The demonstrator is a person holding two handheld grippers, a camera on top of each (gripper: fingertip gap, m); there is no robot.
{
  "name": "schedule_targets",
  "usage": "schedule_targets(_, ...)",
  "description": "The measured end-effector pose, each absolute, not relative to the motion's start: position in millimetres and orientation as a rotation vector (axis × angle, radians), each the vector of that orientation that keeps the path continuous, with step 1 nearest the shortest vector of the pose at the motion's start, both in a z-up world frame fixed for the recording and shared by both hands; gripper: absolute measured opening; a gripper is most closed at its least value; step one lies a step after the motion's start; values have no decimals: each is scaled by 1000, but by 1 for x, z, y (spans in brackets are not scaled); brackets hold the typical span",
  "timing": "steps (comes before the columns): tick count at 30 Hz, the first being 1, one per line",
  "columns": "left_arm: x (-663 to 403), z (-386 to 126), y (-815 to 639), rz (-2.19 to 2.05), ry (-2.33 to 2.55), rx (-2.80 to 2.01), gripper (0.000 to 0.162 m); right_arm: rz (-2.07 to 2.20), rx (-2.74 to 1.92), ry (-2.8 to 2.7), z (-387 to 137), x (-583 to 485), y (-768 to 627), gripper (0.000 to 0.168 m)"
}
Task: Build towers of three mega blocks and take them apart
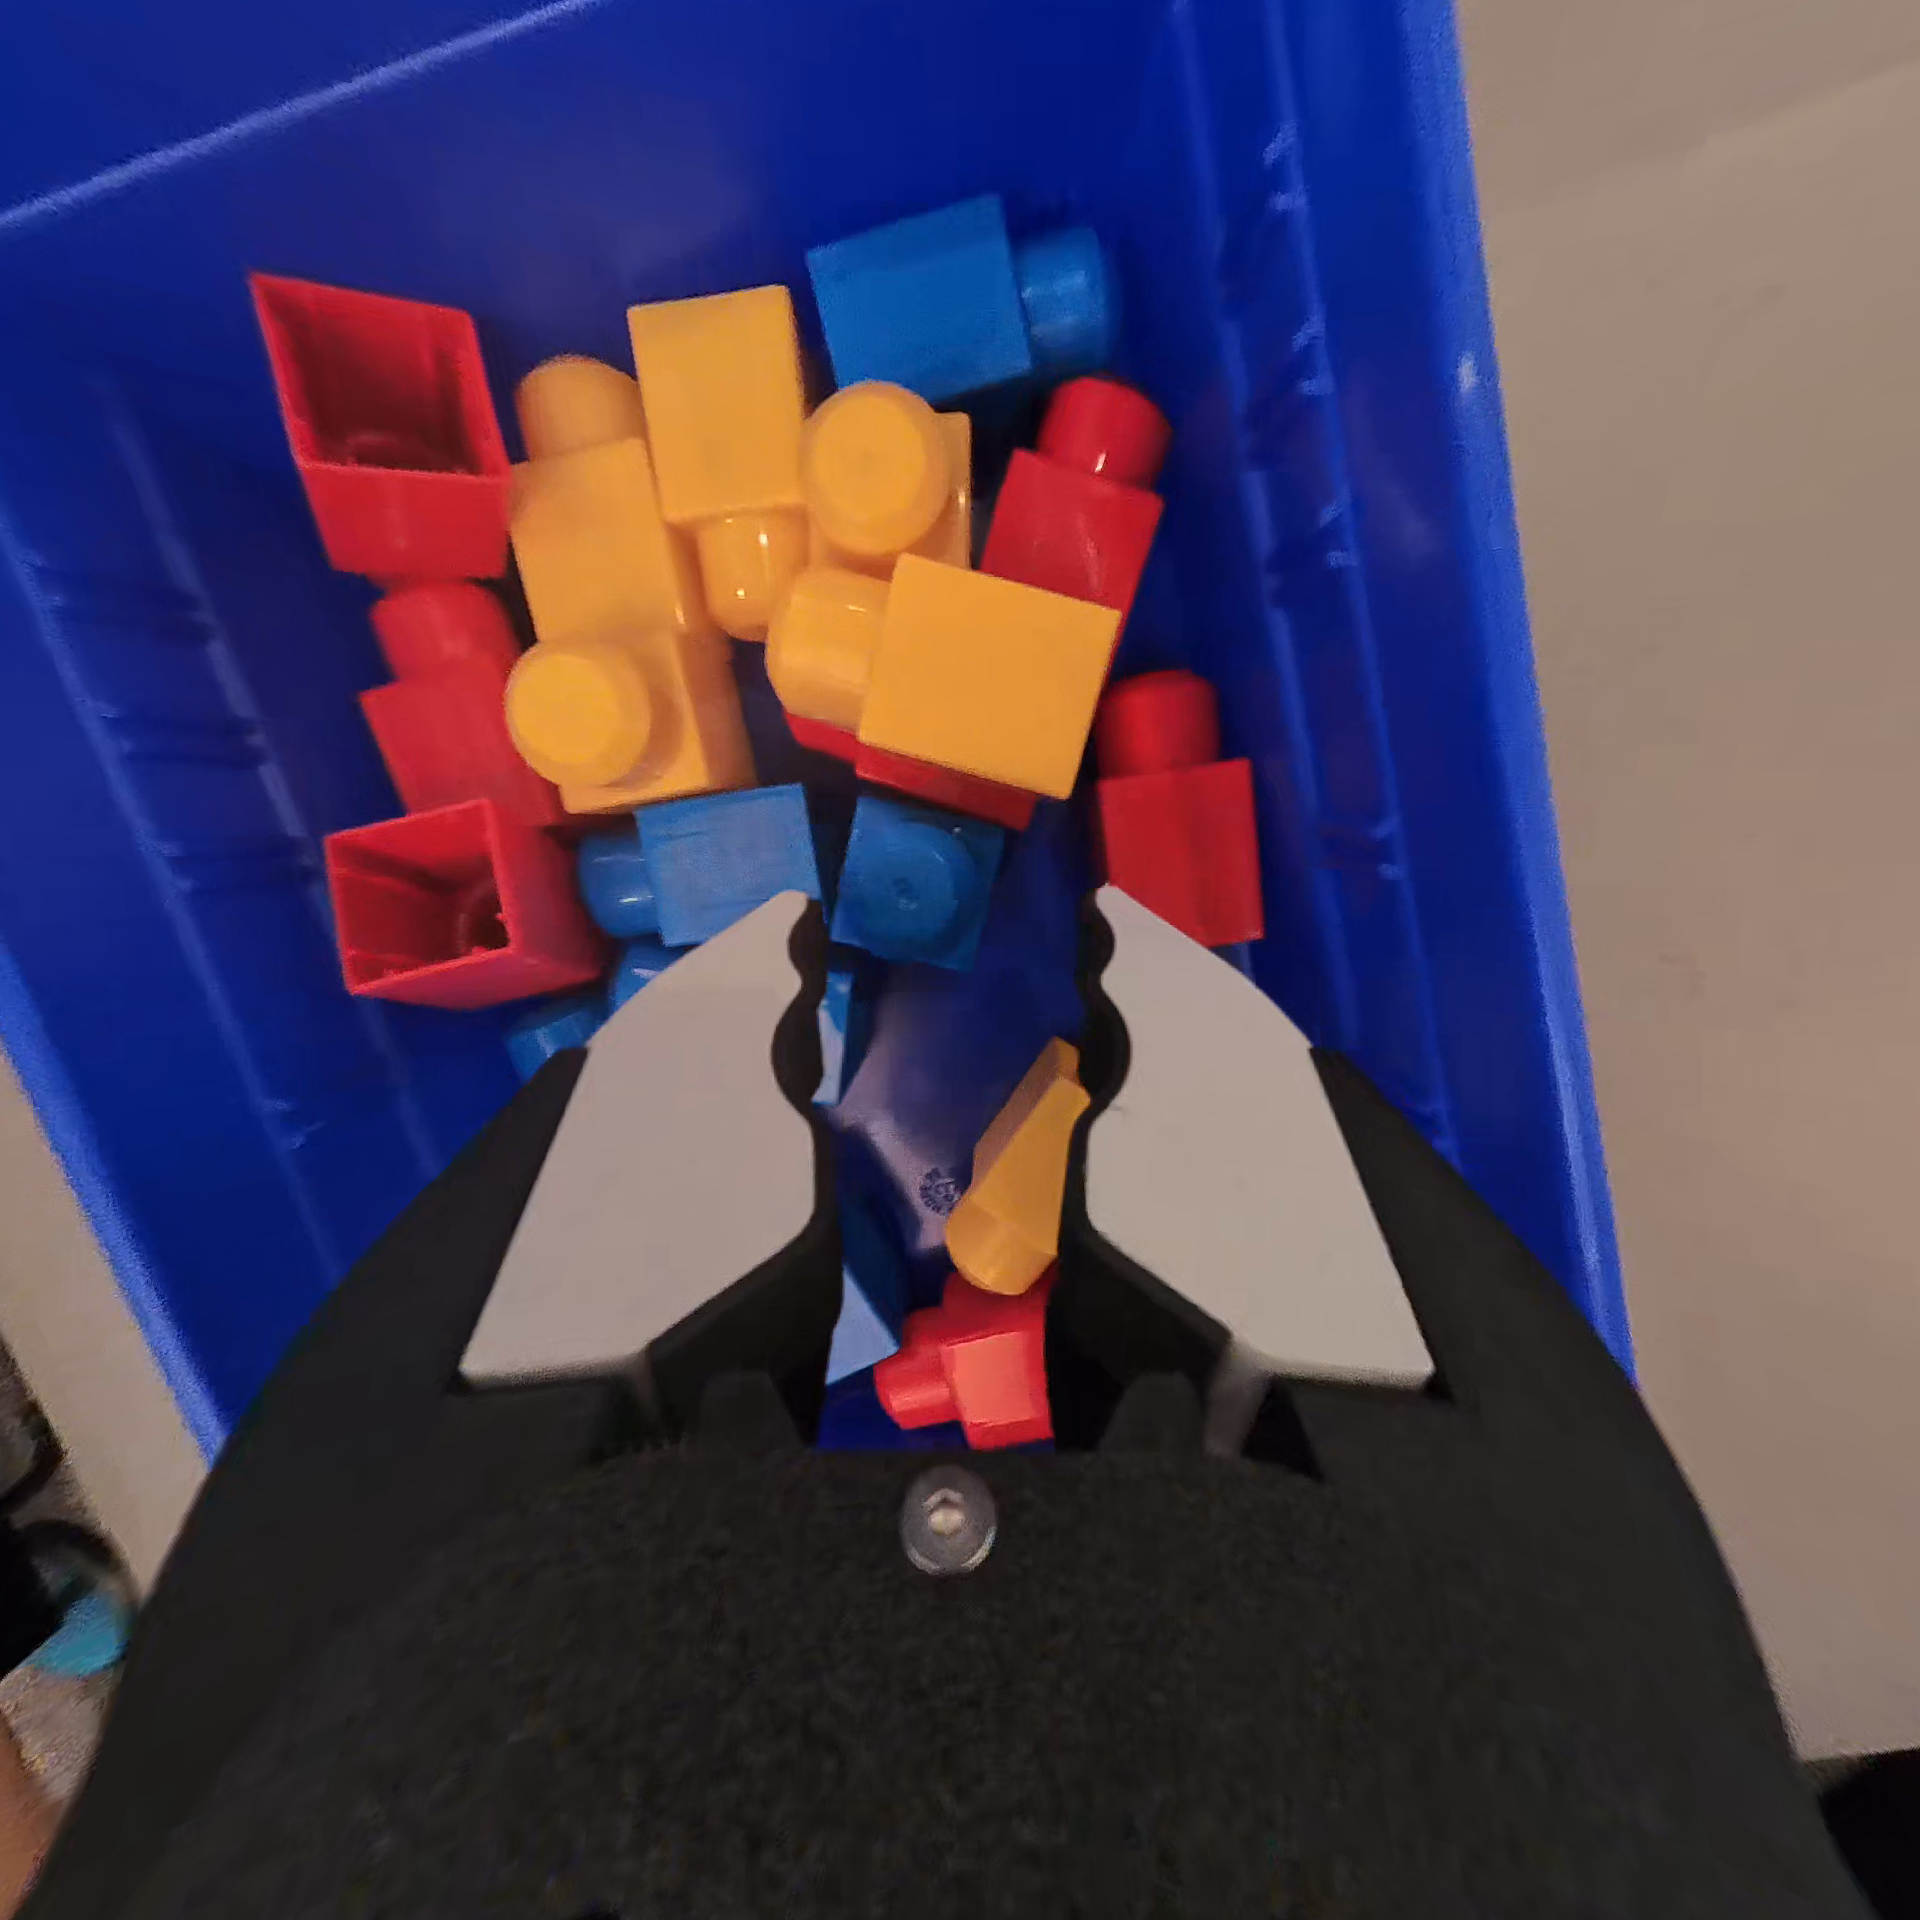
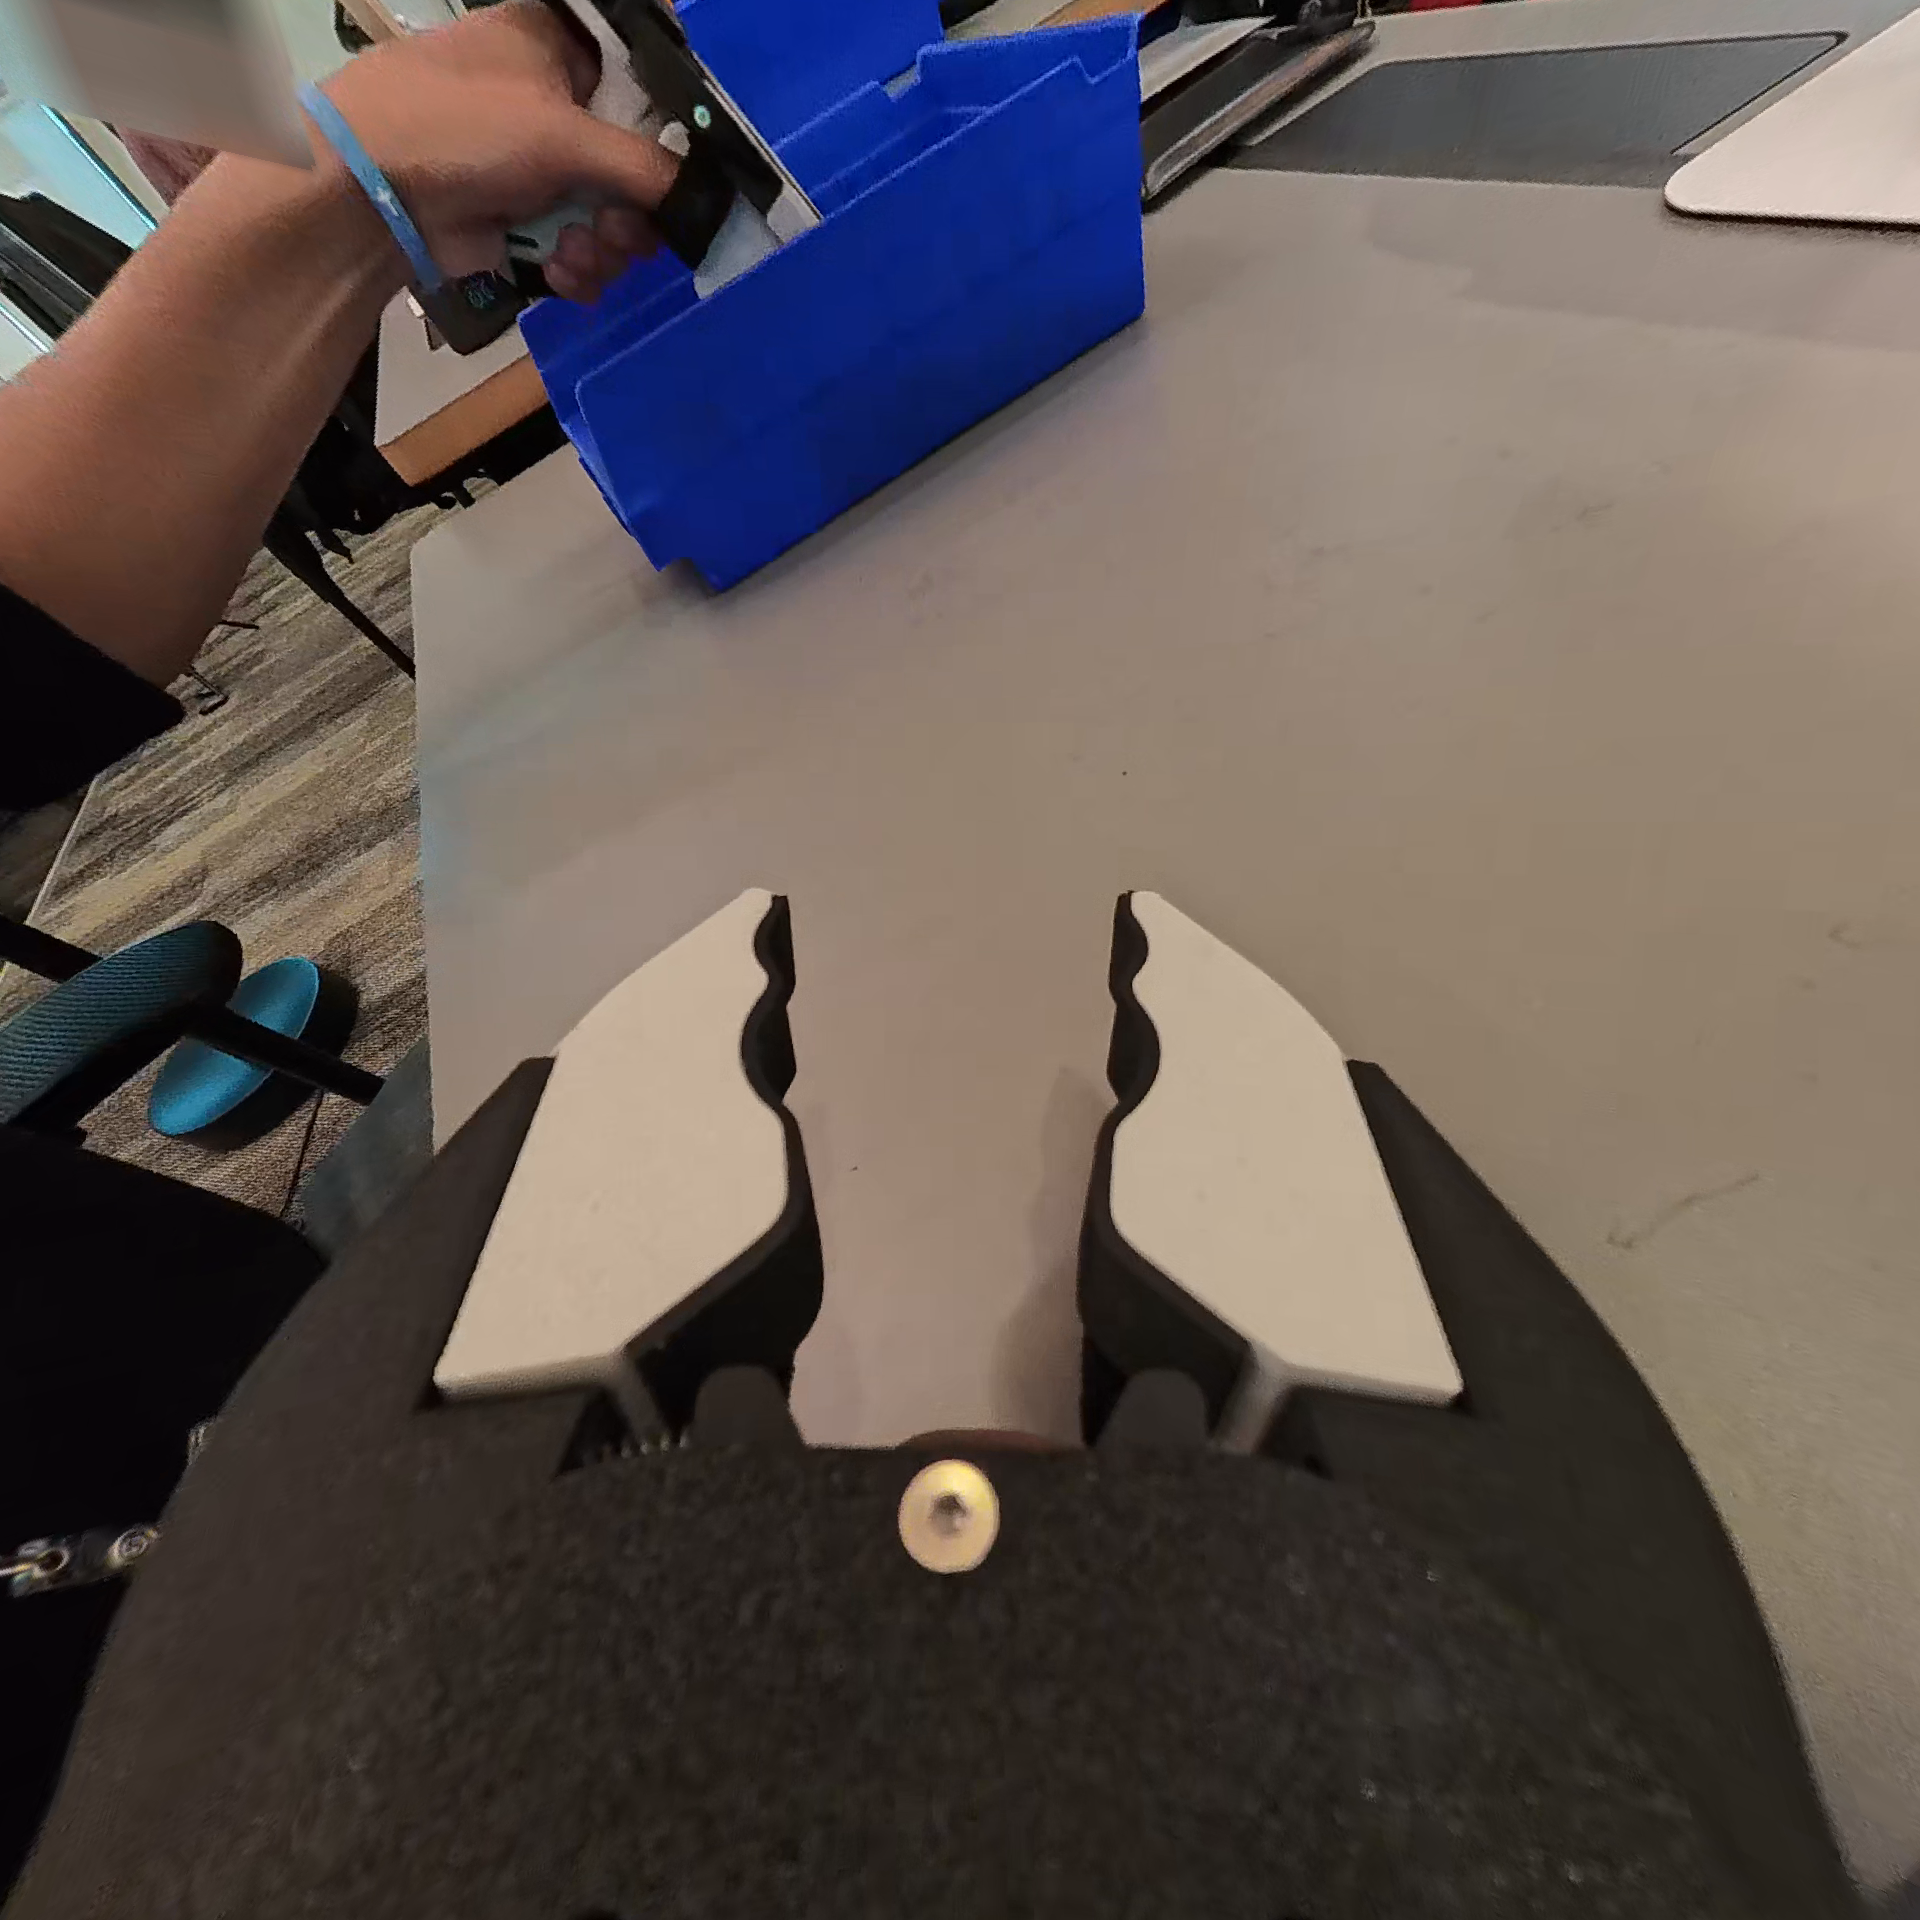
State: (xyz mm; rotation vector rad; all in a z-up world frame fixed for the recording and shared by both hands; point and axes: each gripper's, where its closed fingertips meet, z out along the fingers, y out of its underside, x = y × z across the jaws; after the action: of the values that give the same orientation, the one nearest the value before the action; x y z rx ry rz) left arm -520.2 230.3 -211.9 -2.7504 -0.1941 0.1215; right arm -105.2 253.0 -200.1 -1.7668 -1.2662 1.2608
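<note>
Office setting: long grey table (image 2: 1351, 623), patterned carpet floor (image 2: 260, 790), teal swivel chair (image 2: 114, 997) alongside (laptop-like slabs (image 2: 1808, 156) at table's far end).

Bin (image 1: 727, 135) walls hem left gripper (image 1: 951, 904); blocks (image 1: 717, 540) crowd floor. Table (image 2: 1351, 727) ahead of right gripper (image 2: 951, 904) bare.

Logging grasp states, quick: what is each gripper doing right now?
Left gripper: open, holding nothing, over the blocks in the blue bin.
Right gripper: open, empty, above the table.
</note>
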Motion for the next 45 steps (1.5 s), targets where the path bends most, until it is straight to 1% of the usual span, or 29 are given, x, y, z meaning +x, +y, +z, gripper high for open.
schedule_targets(3,-526,-212,227,191,-167,-2793,51,1262,-1765,-1273,-200,-105,252,58)
schedule_targets(8,-528,-229,228,188,-23,-2889,50,1272,-1769,-1289,-202,-105,249,58)
schedule_targets(9,-528,-233,229,186,15,-2903,49,1274,-1768,-1291,-202,-105,249,58)
schedule_targets(11,-527,-238,231,173,112,-2916,34,1273,-1766,-1295,-201,-105,248,58)
schedule_targets(19,-527,-238,221,201,244,-2900,34,1296,-1782,-1279,-201,-105,249,58)
schedule_targets(22,-529,-215,211,150,294,-2849,34,1310,-1782,-1278,-201,-106,247,58)
schedule_targets(26,-509,-161,198,104,544,-2722,34,1294,-1776,-1281,-200,-106,250,57)
schedule_targets(29,-462,-123,207,76,798,-2569,34,1283,-1773,-1277,-200,-106,254,57)
schedule_targets(31,-413,-111,221,-4,951,-2482,34,1278,-1774,-1274,-200,-106,256,57)
schedule_targets(34,-341,-126,256,-38,1158,-2399,34,1261,-1764,-1287,-200,-108,257,57)
schedule_targets(38,-261,-189,307,-104,1379,-2392,34,1216,-1737,-1325,-200,-111,255,57)
schedule_targets(41,-236,-231,335,-82,1474,-2454,34,1187,-1720,-1349,-200,-110,253,57)
schedule_targets(43,-229,-244,343,-81,1511,-2468,34,1179,-1707,-1355,-198,-109,251,57)
schedule_targets(45,-225,-246,347,-100,1521,-2450,33,1176,-1692,-1363,-197,-108,248,57)
